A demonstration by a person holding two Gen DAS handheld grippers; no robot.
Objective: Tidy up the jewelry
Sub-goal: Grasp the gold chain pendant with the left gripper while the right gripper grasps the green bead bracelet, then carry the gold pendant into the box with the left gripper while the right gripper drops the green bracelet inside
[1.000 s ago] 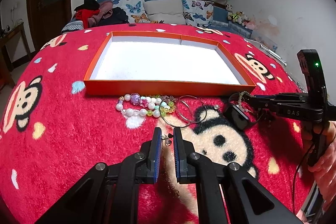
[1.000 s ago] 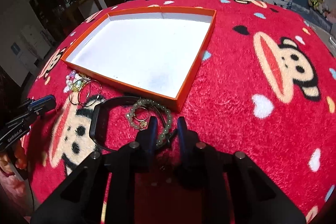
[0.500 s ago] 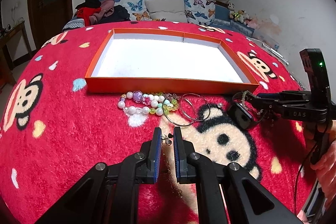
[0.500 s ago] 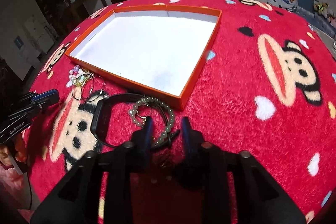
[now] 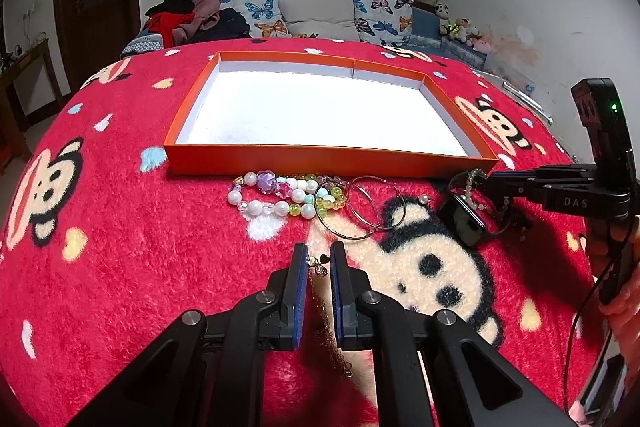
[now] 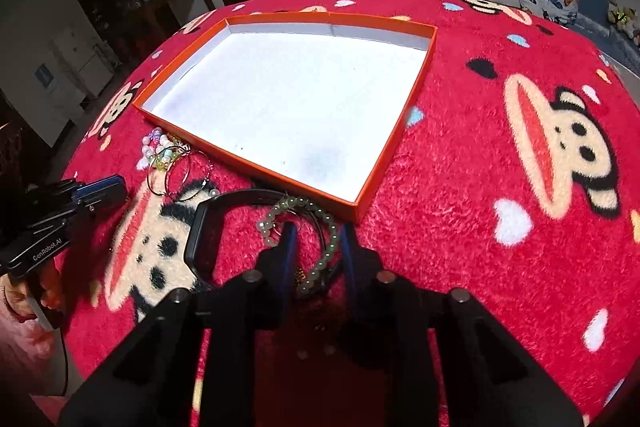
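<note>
A: Tangle is what we fear here. Our right gripper (image 6: 316, 239) straddles the green bracelet (image 6: 310, 223), which lies on the blanket (image 6: 460, 227) just outside the near corner of the tray (image 6: 396, 143). Its jaws are closing with the beads between them — we see no pad pressing yet.

B: And the watch (image 6: 204, 239) lies right against that bracelet, its strap curving behind the beads. If the strap catches as we lift, both come up, or the bracelet slips out.

A: The left gripper (image 5: 318, 259) is nearly shut, a narrow gap left. The thin chain (image 5: 320, 267) with its small charm sits in that gap — whether the pads really pinch it, we cannot tell.

B: A chain that fine could slide free, or snag in the pile of the blanket.

A: The pearl bracelet (image 5: 276, 197) and the hoops (image 5: 360, 213) overlap just in front of the tray wall. Take one and we may drag the other.

B: The tray holds nothing so far — everything waits outside it.
</note>
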